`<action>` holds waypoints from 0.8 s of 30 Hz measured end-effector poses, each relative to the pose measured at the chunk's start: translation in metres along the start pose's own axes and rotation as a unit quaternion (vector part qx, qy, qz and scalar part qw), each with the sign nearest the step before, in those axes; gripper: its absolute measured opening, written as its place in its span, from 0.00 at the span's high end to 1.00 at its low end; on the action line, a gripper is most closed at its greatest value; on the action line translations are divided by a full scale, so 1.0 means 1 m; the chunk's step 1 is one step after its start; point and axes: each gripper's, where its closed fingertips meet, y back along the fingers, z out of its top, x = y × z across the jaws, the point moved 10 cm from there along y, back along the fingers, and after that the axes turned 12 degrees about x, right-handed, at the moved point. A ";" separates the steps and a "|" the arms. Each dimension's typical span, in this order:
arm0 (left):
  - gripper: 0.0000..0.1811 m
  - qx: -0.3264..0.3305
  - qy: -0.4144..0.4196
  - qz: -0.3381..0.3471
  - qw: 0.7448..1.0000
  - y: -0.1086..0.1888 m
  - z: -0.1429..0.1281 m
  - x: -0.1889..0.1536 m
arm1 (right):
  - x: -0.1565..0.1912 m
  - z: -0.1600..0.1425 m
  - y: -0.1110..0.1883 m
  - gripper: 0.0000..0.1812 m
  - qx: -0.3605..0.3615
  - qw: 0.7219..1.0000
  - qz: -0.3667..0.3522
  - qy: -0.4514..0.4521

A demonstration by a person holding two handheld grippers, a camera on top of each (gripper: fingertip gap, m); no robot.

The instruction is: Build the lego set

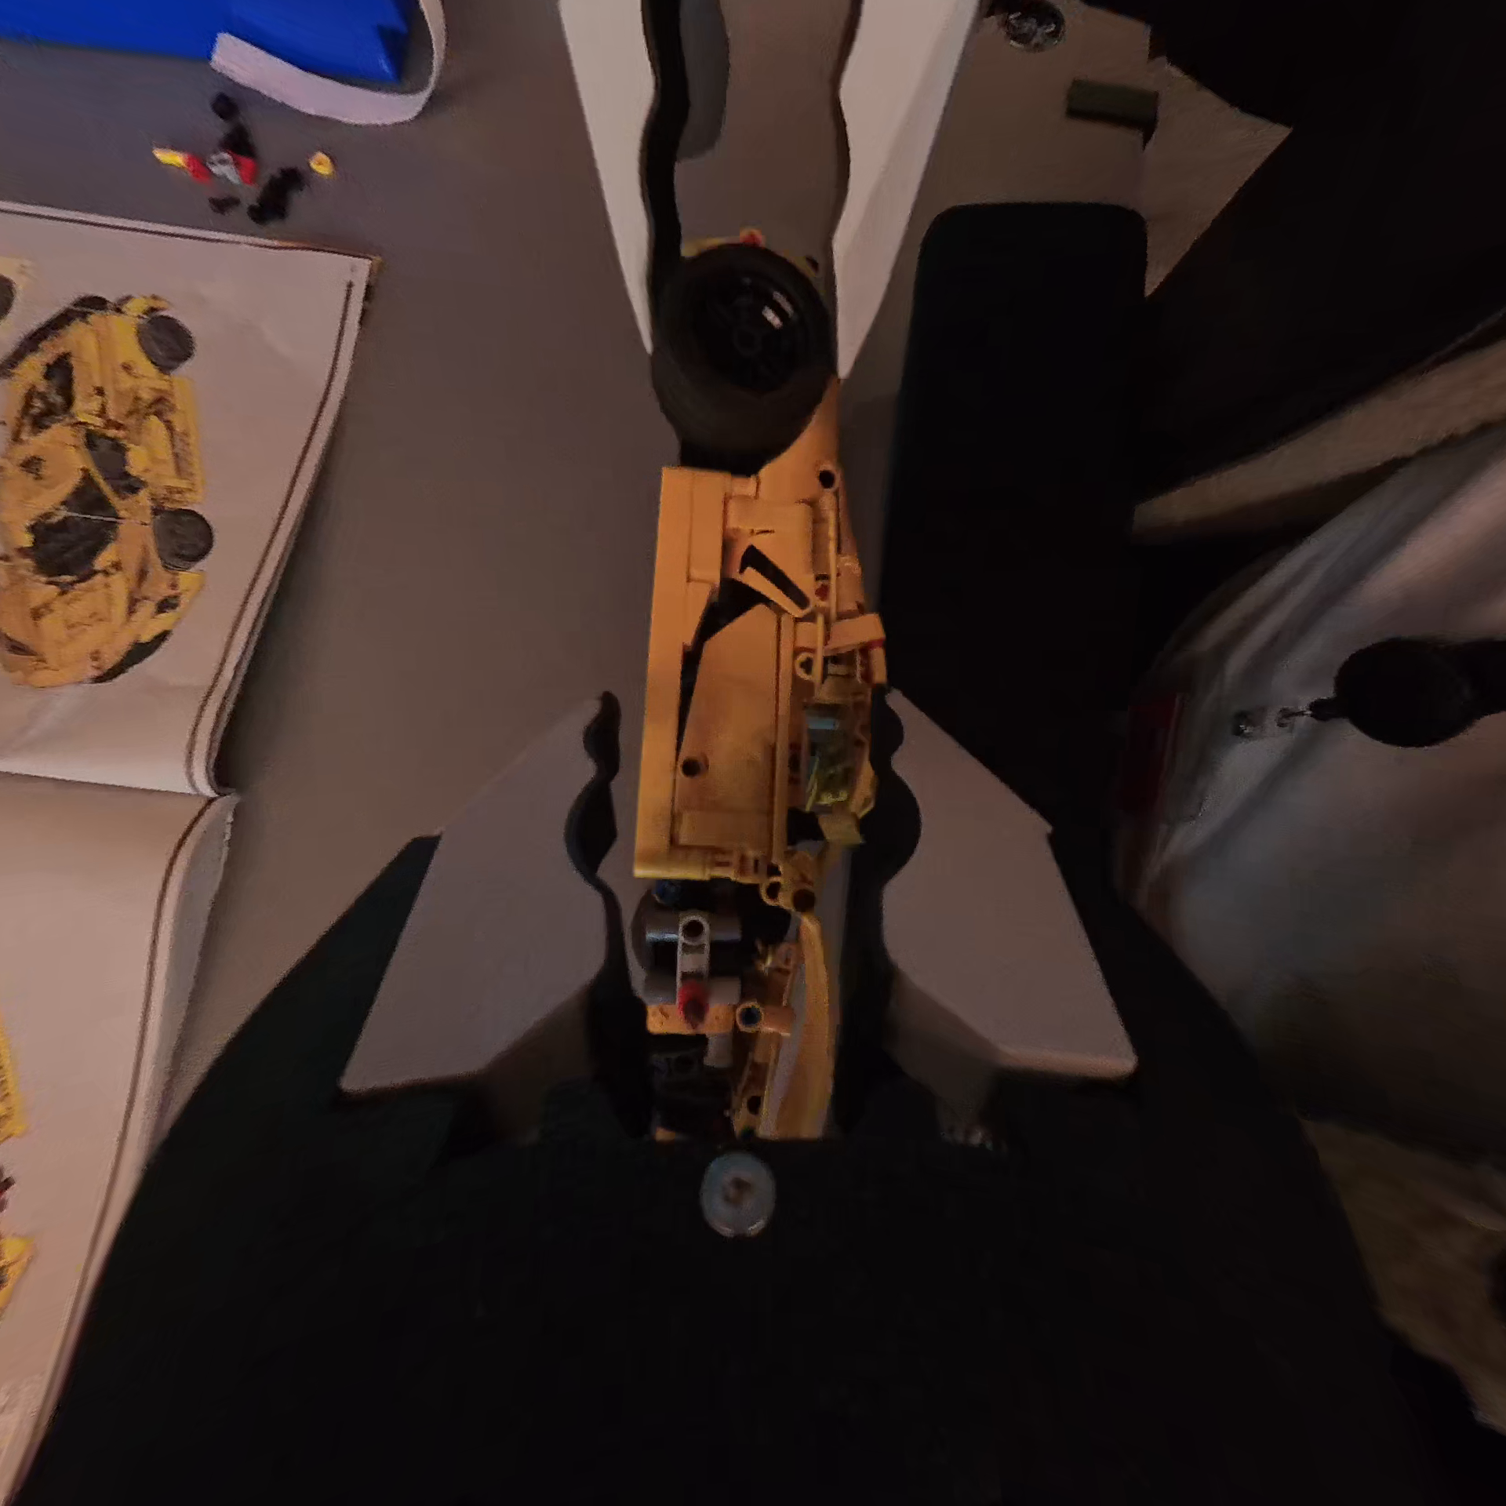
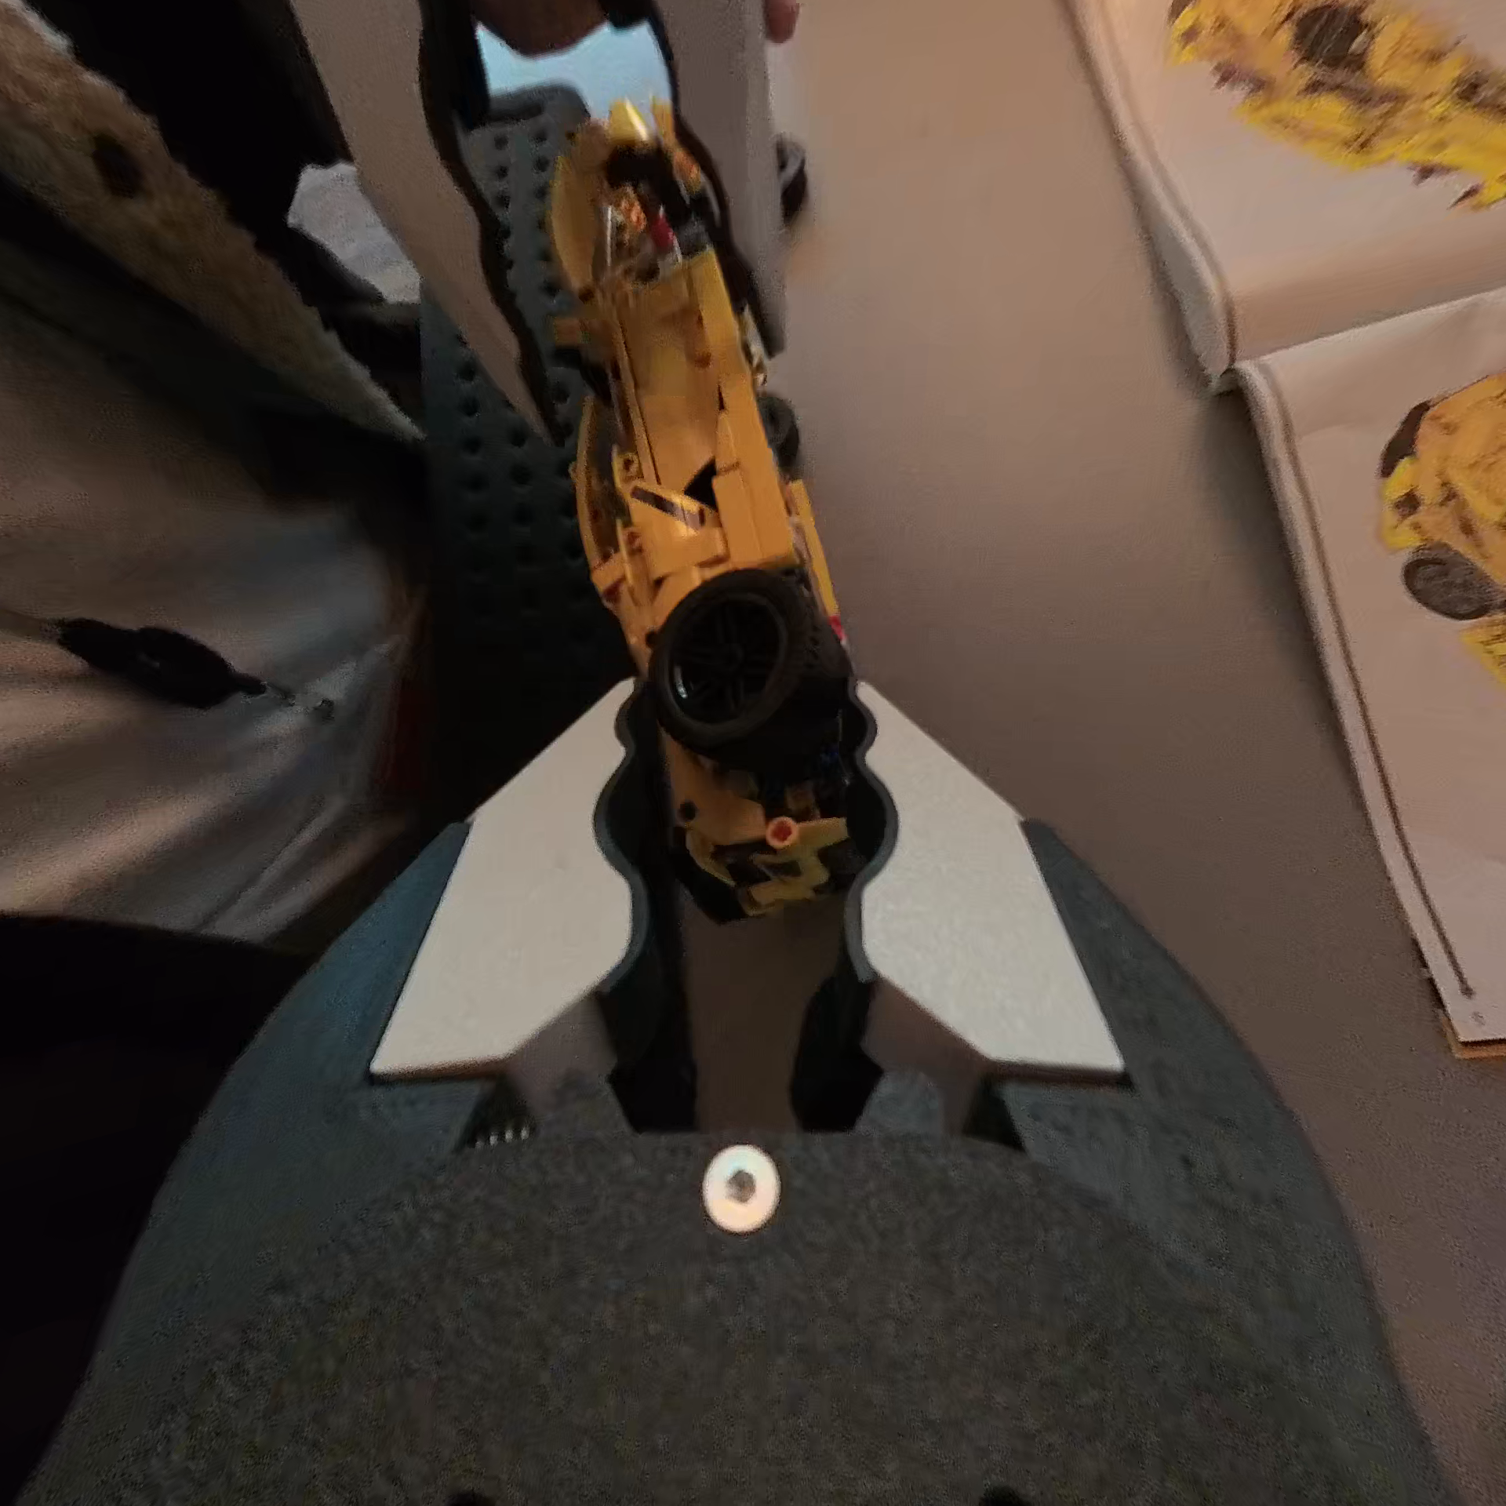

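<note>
Yellow toy car [image 1: 750, 652], held above the table [image 1: 489, 489] with both grippers' fingers closed on opposite ends, appears largely assembled; loose pieces [image 1: 236, 167] beyond the instruction booklet [image 1: 163, 505] remain unfitted.

The instruction booklet [image 1: 171, 521] is cut off by the left edge of the left wrist view; its printed car picture is blurred. In the right wrist view it is cut by the right and top edges, with the upper picture smeared. The loose pieces [image 1: 236, 171] on the desk [image 1: 489, 489] are too small to identify individually. The blue object [image 1: 244, 33] is cropped by the top edge. The yellow car model [image 2: 693, 456] is blurred at its far end, and the left tongs [image 1: 741, 856] hide its near flanks.
</note>
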 end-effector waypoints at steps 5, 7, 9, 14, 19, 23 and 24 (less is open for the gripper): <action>0.65 0.053 -0.003 -0.041 0.998 -0.019 -0.001 0.007 | -0.011 -0.001 -0.003 0.75 0.000 0.999 0.050 -0.008; 0.65 0.061 -0.008 -0.042 0.997 -0.023 -0.001 0.008 | -0.013 -0.003 -0.003 0.75 -0.002 0.998 0.059 -0.008; 0.65 0.045 -0.007 -0.056 0.997 -0.021 0.002 0.008 | -0.016 -0.004 -0.003 0.75 -0.002 0.998 0.069 -0.014; 0.72 -0.070 -0.007 -0.045 0.997 -0.005 0.029 0.019 | -0.018 -0.002 -0.005 0.75 0.008 0.996 0.084 -0.020; 0.81 -0.118 0.014 -0.086 0.989 -0.021 0.056 0.023 | -0.019 0.003 -0.003 0.75 0.034 0.997 0.069 -0.016; 0.89 -0.102 0.024 -0.090 0.990 -0.030 0.056 0.026 | -0.018 0.004 -0.003 0.75 0.042 0.997 0.066 -0.007; 0.89 -0.101 0.025 -0.089 0.991 -0.030 0.056 0.026 | -0.018 0.004 -0.003 0.75 0.039 0.997 0.066 -0.006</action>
